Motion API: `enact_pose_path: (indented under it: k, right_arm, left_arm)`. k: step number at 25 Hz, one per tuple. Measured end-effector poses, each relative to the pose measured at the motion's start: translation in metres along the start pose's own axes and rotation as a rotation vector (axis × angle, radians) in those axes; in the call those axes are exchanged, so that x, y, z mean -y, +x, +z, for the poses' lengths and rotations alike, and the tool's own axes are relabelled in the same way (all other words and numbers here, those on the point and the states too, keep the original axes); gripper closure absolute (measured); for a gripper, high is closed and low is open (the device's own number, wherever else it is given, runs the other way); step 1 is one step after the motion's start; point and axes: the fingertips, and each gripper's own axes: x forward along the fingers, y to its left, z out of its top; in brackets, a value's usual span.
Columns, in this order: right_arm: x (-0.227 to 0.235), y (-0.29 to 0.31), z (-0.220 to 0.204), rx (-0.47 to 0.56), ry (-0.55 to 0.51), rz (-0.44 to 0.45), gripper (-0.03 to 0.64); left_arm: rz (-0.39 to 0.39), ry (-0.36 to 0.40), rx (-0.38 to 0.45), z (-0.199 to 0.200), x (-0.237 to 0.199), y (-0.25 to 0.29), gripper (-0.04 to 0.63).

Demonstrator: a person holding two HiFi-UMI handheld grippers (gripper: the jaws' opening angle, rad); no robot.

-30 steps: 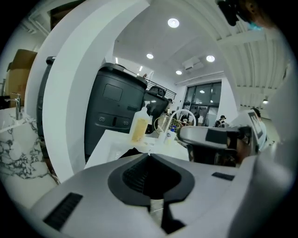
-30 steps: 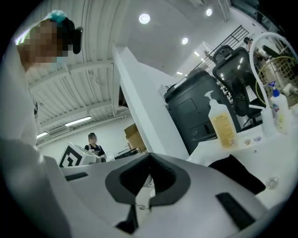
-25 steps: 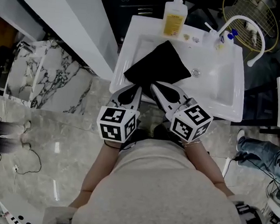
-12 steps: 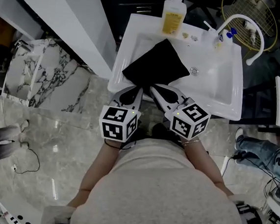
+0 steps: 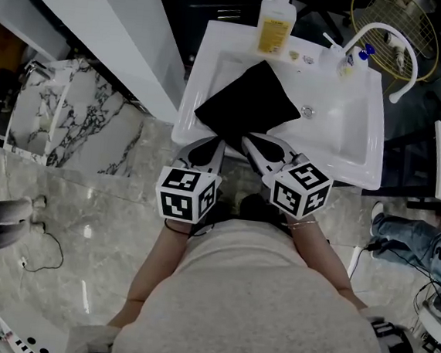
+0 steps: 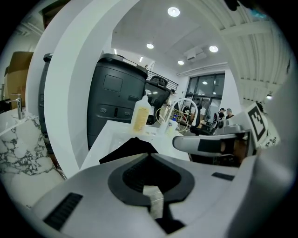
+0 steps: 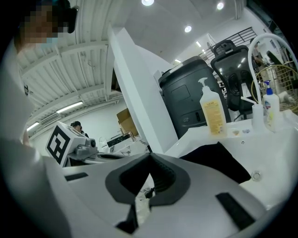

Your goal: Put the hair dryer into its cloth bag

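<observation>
Left gripper (image 5: 215,143) and right gripper (image 5: 248,143) are seen fully closed, nothing held. Black cloth bag (image 5: 247,104) is laid just ahead of both fingertips, across the white sink (image 5: 357,166).

Black cloth bag (image 5: 248,105) lies spread over the sink's (image 5: 372,151) left side.
</observation>
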Motion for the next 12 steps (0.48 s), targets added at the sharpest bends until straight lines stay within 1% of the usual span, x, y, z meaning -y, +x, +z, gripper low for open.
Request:
enact_pose_path:
  k: [4, 12]
  right_arm:
    - [-0.004, 0.0, -0.003, -0.01, -0.027, 0.001, 0.618]
    - [-0.003, 0.003, -0.011, -0.047, -0.041, -0.008, 0.618]
  left_arm:
    - [0.007, -0.003, -0.012, -0.003, -0.002, -0.002, 0.58]
    - [0.01, -0.002, -0.03, -0.007, -0.003, -0.001, 0.58]
